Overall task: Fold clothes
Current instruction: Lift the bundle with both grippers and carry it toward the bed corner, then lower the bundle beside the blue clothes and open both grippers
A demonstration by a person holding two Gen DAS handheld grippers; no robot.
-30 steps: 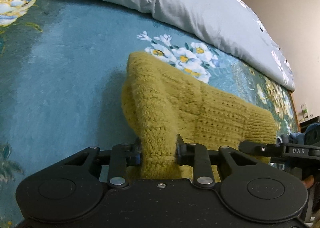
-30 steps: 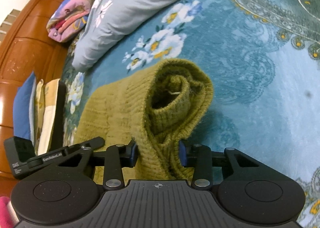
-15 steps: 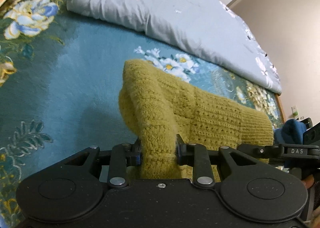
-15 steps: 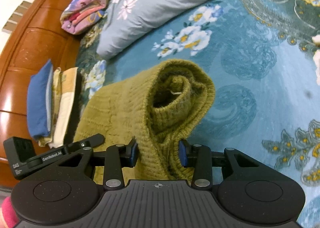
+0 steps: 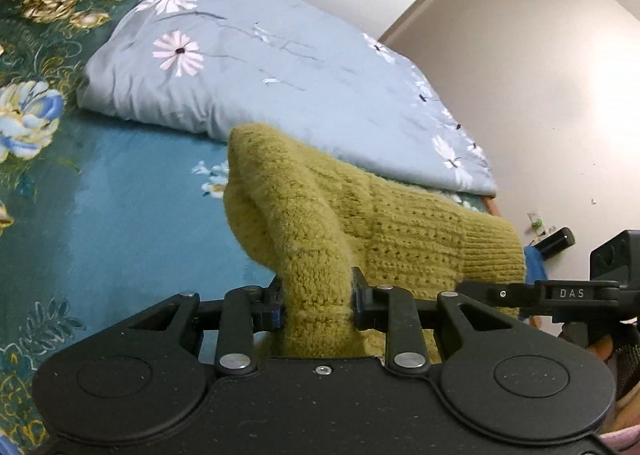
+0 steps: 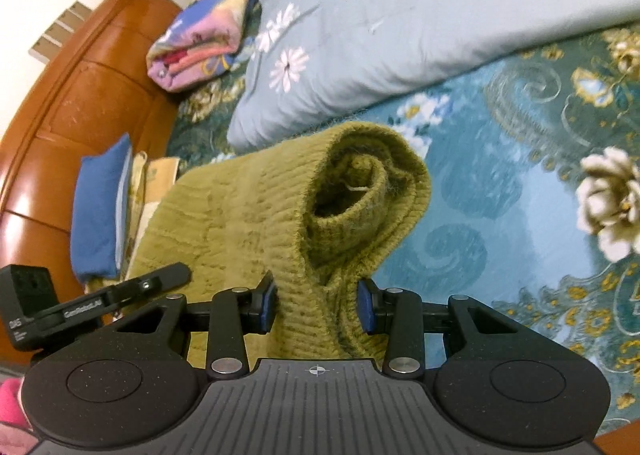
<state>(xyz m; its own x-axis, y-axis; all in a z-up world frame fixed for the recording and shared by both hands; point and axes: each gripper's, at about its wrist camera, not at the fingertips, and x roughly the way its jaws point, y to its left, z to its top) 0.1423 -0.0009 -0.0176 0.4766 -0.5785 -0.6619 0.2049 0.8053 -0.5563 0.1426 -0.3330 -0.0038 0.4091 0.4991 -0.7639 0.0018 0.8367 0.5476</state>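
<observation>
A: Left gripper [image 5: 316, 305], jaw state?

B: Clamped on a thick fold of the olive-green knit sweater [image 5: 320, 223]. Blue pads bite both sides of the bunched wool.

A: Right gripper [image 6: 316, 305]?

B: Same. Jaws pinched on the sweater [image 6: 256, 215] close to its rolled collar; the collar opening gapes just beyond the pads, a bit of white thread visible inside.

A: Where does the sweater sit?

B: Held up between the two grippers, over the bed. From the left wrist view its ribbed hem runs off to the right, toward the other gripper's black side bar marked DAS. Whether any lower part touches the bed I cannot tell; the gripper bodies hide it.

A: Surroundings?

B: Teal floral bedspread [image 5: 120, 215] under everything. Grey-blue quilt with white daisies [image 5: 280, 67] lies along the far side, behind the sweater. A folded pink patterned blanket [image 6: 200, 39] sits at the head end, beside the quilt. Orange-brown wooden headboard [image 6: 80, 103] behind that. Stacked against the headboard: a blue folded item [image 6: 100, 211] and some pale ones beside it.

A: Person?

B: Only a scrap of pink sleeve [image 6: 10, 403] at the lower left corner of the right wrist view.
</observation>
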